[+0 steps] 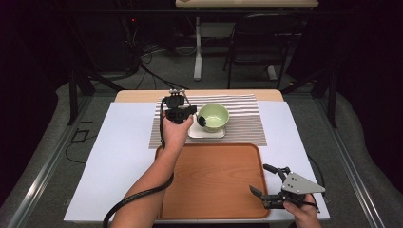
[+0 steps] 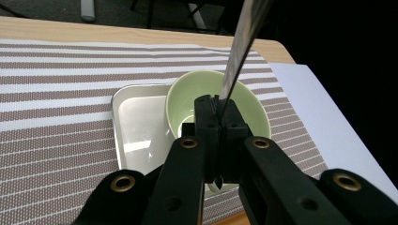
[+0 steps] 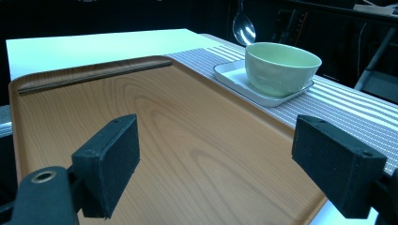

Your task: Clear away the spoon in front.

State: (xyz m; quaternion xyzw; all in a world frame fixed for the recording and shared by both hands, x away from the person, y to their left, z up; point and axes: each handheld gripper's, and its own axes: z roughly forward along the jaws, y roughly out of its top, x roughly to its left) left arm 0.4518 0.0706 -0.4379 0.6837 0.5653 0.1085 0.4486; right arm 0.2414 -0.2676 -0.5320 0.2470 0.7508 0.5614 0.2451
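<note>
My left gripper (image 1: 198, 120) (image 2: 219, 126) is shut on the handle of a metal spoon (image 2: 237, 51), just above the near rim of a pale green bowl (image 1: 213, 115) (image 2: 251, 110). The spoon's handle slants up out of the jaws, and its round end (image 3: 244, 28) hangs above and behind the bowl (image 3: 281, 68). The bowl stands on a white square dish (image 1: 196, 133) (image 2: 136, 122) (image 3: 230, 75). My right gripper (image 1: 259, 179) (image 3: 225, 164) is open with nothing in it, low over the front right corner of a wooden tray (image 1: 214, 180) (image 3: 187, 140).
The dish lies on a brown-and-white striped mat (image 1: 244, 121) (image 2: 56, 93) behind the tray. A white sheet (image 1: 123, 152) covers the table around both. A chair (image 1: 259, 42) and a table leg (image 1: 197, 47) stand on the floor beyond the far edge.
</note>
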